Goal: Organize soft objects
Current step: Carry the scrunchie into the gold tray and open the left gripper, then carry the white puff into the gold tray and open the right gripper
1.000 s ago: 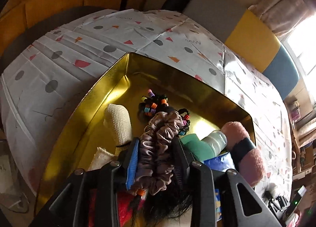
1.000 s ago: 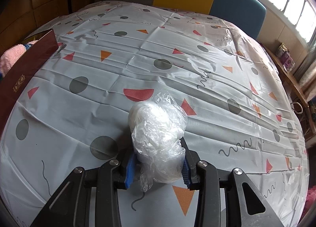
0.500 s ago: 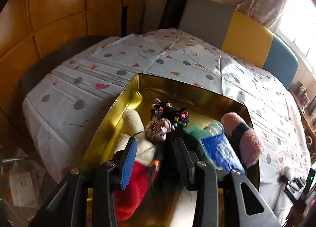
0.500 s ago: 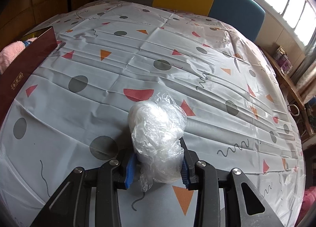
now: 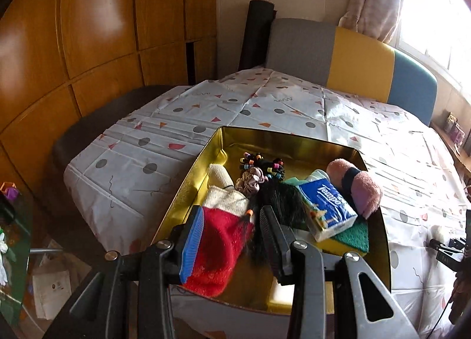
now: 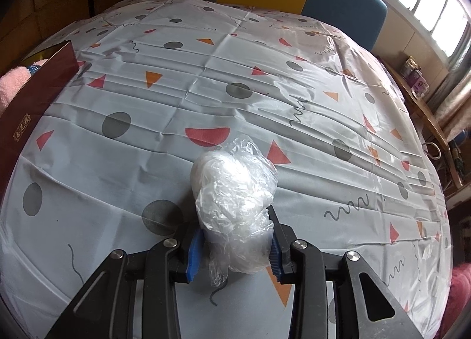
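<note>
Meanwhile the left gripper (image 5: 232, 234) hangs open and empty above the gold tin (image 5: 188, 188), scrunchie (image 5: 250, 181) at twelve o'clock, while the right gripper (image 6: 234, 253) pinches a crumpled clear plastic bag (image 6: 232, 188)

patterned tablecloth (image 6: 265, 79) | tricolour bench back (image 5: 353, 56) | wood panels (image 5: 88, 29)

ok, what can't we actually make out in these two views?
- What's inside the plastic bag, right wrist view: crumpled film blurs it.
- Tin's near corner, left wrist view: left tool covers it.
- Gold characters on the tin wall, right wrist view: too small.
- Pink towel, right wrist view: cut by the edge.
</note>
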Demonstrator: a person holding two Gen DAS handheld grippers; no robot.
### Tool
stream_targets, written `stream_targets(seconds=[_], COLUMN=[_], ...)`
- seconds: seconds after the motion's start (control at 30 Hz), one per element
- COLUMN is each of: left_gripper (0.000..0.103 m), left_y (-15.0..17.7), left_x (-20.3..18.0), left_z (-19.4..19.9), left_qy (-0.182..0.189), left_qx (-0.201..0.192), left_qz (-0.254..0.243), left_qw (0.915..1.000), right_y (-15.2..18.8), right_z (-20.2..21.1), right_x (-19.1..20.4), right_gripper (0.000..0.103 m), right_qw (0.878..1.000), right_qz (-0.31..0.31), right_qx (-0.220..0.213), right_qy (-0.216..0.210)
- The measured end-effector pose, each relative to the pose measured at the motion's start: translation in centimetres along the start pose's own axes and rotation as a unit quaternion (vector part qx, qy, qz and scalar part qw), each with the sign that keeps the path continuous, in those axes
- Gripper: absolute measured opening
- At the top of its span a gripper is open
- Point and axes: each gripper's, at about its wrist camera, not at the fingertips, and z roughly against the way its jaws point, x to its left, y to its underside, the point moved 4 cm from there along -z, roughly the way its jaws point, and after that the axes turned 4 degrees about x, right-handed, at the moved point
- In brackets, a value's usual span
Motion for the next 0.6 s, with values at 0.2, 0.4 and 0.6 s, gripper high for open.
stream_targets(seconds=[0.2, 0.4, 0.6], left_gripper=[0.040, 0.040, 0.040], left_y=[1.1, 1.7, 2.1], left_x=[0.1, 0.6, 1.1], left_z=[0.1, 0.0, 0.1], left_qy=[-0.001, -0.001, -0.005], left_qx=[0.005, 0.008, 0.008], left_qz=[-0.003, 0.004, 0.009], left_qw=[1.0000, 1.0000, 0.9999], right_y=[0.1, 0.3, 0.2], right_z=[0.9, 1.7, 3.4], right_x=[1.6, 4.1, 5.8], right_gripper=[0.037, 0.037, 0.037], right_qw=[1.000, 0.998, 0.997], right_qz=[-0.013, -0.011, -0.015], right_qx=[0.003, 0.000, -0.022], right_qy=[-0.024, -0.057, -0.075])
